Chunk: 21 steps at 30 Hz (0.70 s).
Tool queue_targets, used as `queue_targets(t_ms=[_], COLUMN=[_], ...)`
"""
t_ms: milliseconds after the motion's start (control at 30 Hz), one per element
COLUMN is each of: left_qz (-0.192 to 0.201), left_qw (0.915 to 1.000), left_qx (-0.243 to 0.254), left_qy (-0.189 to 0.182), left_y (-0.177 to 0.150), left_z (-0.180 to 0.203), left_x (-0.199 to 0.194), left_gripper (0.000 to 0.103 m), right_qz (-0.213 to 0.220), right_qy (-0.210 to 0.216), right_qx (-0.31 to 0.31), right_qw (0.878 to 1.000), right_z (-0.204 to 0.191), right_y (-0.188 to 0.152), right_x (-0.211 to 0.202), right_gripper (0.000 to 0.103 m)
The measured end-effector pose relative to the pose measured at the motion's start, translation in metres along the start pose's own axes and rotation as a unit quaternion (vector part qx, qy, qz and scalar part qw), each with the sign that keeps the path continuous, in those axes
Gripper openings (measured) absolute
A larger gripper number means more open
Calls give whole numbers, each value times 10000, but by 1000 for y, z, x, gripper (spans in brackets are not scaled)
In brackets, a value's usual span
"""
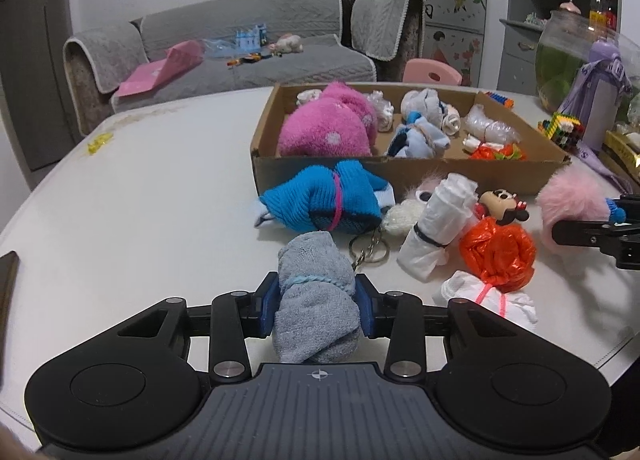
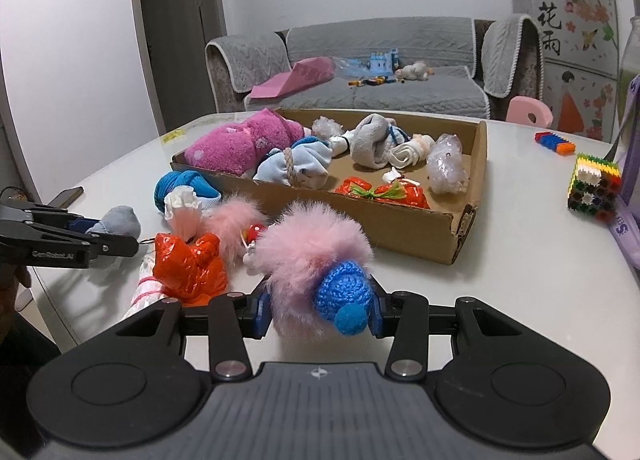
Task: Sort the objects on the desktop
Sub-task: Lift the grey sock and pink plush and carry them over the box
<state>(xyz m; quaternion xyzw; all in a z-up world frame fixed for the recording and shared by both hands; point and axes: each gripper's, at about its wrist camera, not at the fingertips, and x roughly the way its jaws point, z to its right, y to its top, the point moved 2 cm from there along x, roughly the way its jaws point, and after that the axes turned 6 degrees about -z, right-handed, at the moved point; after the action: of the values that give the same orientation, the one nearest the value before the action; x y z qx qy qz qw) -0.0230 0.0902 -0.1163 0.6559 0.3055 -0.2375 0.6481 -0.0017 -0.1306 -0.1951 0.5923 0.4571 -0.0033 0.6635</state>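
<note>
Grey sock bundle (image 1: 316, 300), tied with a blue band, clamped between the blue pads of the left tool (image 1: 316, 306); its underside is hidden by the tool body. Pink fluffy toy (image 2: 312, 260) with blue knitted cap, gripped by the right tool (image 2: 320, 310); whether it clears the white surface (image 2: 520, 280) cannot be told. Cardboard box (image 1: 400, 172) behind the loose pile holds a pink spotted bundle (image 1: 328, 128) and other rolled items. Blue knit bundle (image 1: 320, 200), white bag roll (image 1: 436, 228) and orange bag (image 1: 496, 252) lie in front of the box. Mouse figurine (image 1: 502, 206) partly covered by the bags. Key ring (image 1: 370, 252) half hidden behind the grey bundle.
</note>
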Motion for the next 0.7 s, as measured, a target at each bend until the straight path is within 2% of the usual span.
queue_targets(t_ms=[367, 700], left_qz=[537, 730], left_qw=[9985, 9973], left_qx=[-125, 3], left_qy=[61, 117], left_y=[19, 48], left_z=[-16, -19], left_x=[-40, -50], left_gripper=[46, 46], right_qz=[495, 704], right_qy=[39, 59], right_qx=[318, 438], right_qw=[9983, 9965], right_z=[17, 26], right_y=[9, 18], right_x=[-14, -20], right_gripper=[41, 41])
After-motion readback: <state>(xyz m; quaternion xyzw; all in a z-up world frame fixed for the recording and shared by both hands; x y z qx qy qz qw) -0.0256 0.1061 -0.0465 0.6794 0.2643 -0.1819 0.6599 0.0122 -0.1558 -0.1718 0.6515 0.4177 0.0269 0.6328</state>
